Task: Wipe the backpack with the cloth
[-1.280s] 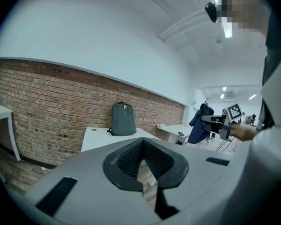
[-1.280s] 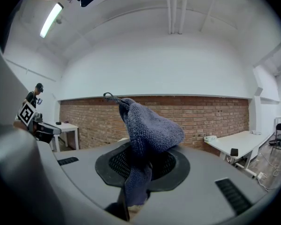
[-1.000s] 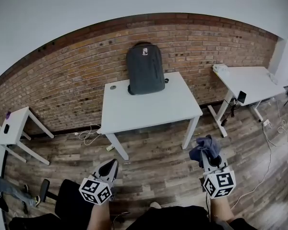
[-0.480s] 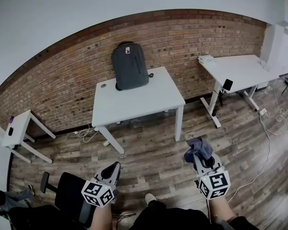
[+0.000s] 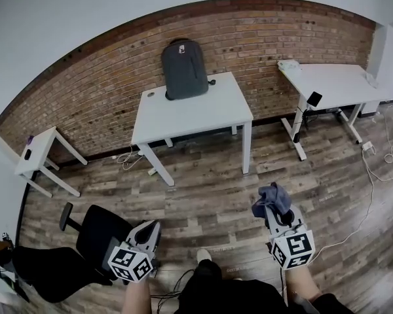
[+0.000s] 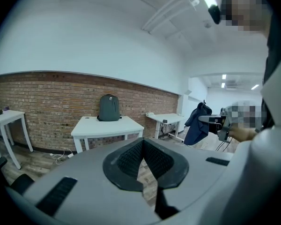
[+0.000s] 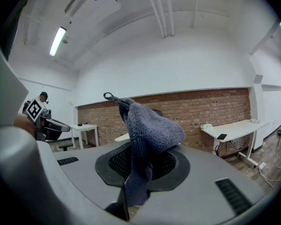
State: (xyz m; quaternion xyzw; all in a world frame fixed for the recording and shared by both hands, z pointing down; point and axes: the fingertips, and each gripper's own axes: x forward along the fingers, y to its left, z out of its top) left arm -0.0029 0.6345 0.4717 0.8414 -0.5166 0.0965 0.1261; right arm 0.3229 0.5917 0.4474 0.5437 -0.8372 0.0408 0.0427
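Right tool (image 7: 140,170) clamping nubby blue cloth (image 7: 150,130), rounded grey backpack (image 5: 184,69)

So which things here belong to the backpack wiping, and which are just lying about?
For the job:
- backpack, standing on the middle table
- cloth, clamped in the right gripper

Lying about:
- office chair
- small side table
- long table
- cables on the floor

This is looking like an office: white desks (image 5: 196,113) are standing along a brick wall (image 5: 98,97), a black swivel chair (image 5: 98,237) is sitting on the wood floor (image 5: 209,188), and a strip light (image 7: 57,41) is glowing overhead.
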